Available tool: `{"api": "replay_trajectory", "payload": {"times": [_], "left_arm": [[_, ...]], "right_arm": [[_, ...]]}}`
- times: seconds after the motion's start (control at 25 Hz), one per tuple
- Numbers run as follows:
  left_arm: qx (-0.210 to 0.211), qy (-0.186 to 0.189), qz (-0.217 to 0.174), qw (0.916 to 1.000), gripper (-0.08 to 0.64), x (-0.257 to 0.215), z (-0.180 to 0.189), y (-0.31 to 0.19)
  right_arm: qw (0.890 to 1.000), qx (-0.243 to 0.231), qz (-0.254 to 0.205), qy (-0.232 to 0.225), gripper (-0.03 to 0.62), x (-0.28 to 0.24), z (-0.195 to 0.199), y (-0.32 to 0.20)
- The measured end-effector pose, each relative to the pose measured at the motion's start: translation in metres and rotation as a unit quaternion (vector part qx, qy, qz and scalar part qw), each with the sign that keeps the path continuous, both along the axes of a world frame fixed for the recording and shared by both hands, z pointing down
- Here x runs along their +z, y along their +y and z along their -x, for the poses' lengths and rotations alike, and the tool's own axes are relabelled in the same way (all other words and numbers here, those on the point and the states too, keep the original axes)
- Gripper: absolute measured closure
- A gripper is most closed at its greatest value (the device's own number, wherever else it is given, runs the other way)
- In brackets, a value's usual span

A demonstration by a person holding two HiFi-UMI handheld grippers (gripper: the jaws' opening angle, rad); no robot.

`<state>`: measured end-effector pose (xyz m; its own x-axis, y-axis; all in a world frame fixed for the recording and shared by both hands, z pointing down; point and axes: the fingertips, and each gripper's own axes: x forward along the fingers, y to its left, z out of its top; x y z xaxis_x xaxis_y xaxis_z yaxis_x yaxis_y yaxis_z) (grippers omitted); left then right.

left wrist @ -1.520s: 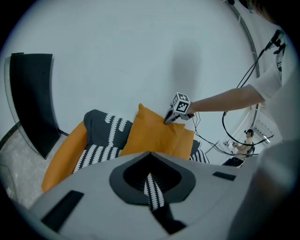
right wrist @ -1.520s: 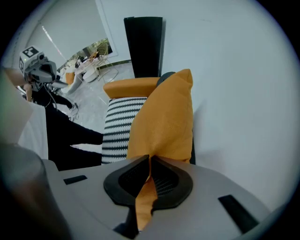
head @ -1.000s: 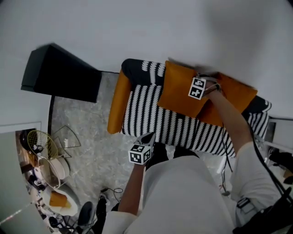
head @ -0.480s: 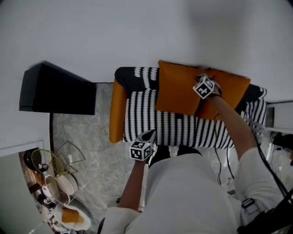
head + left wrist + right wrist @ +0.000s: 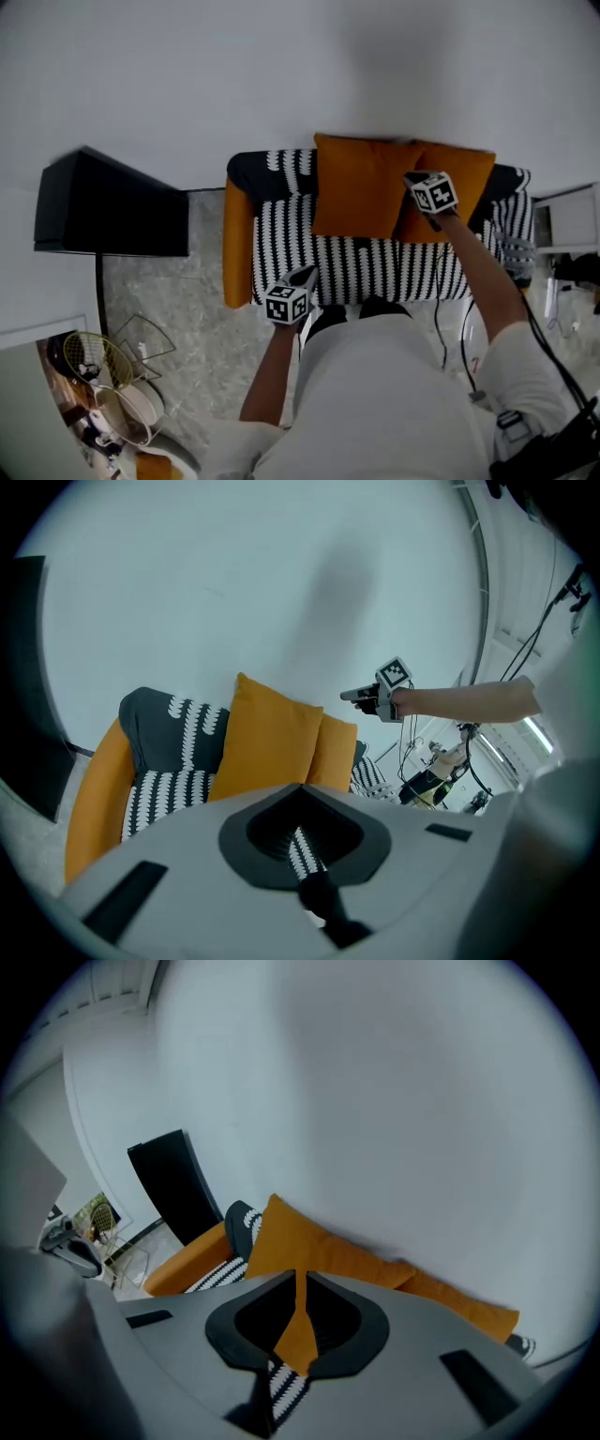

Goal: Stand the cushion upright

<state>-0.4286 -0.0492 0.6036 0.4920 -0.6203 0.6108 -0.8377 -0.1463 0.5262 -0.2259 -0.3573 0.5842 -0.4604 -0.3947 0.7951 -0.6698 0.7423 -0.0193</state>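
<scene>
Two orange cushions stand against the back of a black-and-white patterned sofa (image 5: 356,267). The larger left cushion (image 5: 361,187) (image 5: 267,742) (image 5: 309,1246) stands upright and overlaps the right cushion (image 5: 467,176) (image 5: 336,754) (image 5: 455,1299). My right gripper (image 5: 412,176) (image 5: 349,696) (image 5: 298,1326) hovers just above the cushions' top edge, where they overlap. It is shut, with nothing between the jaws. My left gripper (image 5: 307,274) (image 5: 300,844) hangs over the sofa's front edge, jaws together, apart from both cushions.
The sofa has an orange armrest (image 5: 236,246) at its left end. A black cabinet (image 5: 108,206) stands left of it on grey stone floor. A wire basket (image 5: 94,361) and clutter lie at lower left. Cables and stands (image 5: 525,281) crowd the right end. A white wall rises behind.
My right gripper has risen from the cushions and rolled over. The left cushion has gone from leaning to upright against the backrest. My left gripper has barely shifted.
</scene>
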Motion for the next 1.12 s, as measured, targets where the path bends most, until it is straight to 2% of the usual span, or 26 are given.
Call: {"api": "replay_trajectory", "payload": {"times": [0.16, 0.32, 0.6, 0.68, 0.8, 0.92, 1.12], "left_arm": [[0.017, 0.007, 0.003, 0.9998, 0.558, 0.007, 0.005, 0.004], [0.032, 0.019, 0.009, 0.9993, 0.558, 0.016, 0.005, 0.006], [0.064, 0.025, 0.018, 0.9974, 0.558, 0.027, -0.01, 0.001], [0.072, 0.021, 0.016, 0.997, 0.558, 0.022, -0.014, 0.004], [0.061, 0.02, 0.012, 0.9979, 0.558, 0.012, -0.017, 0.011], [0.041, 0.024, 0.021, 0.9986, 0.558, 0.013, -0.022, 0.023], [0.032, 0.024, 0.027, 0.9988, 0.558, 0.012, -0.058, 0.036]], "right_arm": [[0.998, 0.028, 0.058, -0.029, 0.538, 0.015, -0.015, 0.035], [0.995, 0.016, 0.1, -0.024, 0.545, 0.028, -0.024, 0.075], [0.985, 0.024, 0.16, -0.055, 0.558, 0.052, -0.041, 0.144], [0.98, 0.037, 0.183, -0.073, 0.558, 0.06, -0.043, 0.168], [0.965, 0.067, 0.219, -0.129, 0.557, 0.065, -0.042, 0.2], [0.952, 0.086, 0.231, -0.181, 0.557, 0.063, -0.041, 0.222], [0.95, 0.098, 0.207, -0.211, 0.557, 0.046, -0.072, 0.233]]}}
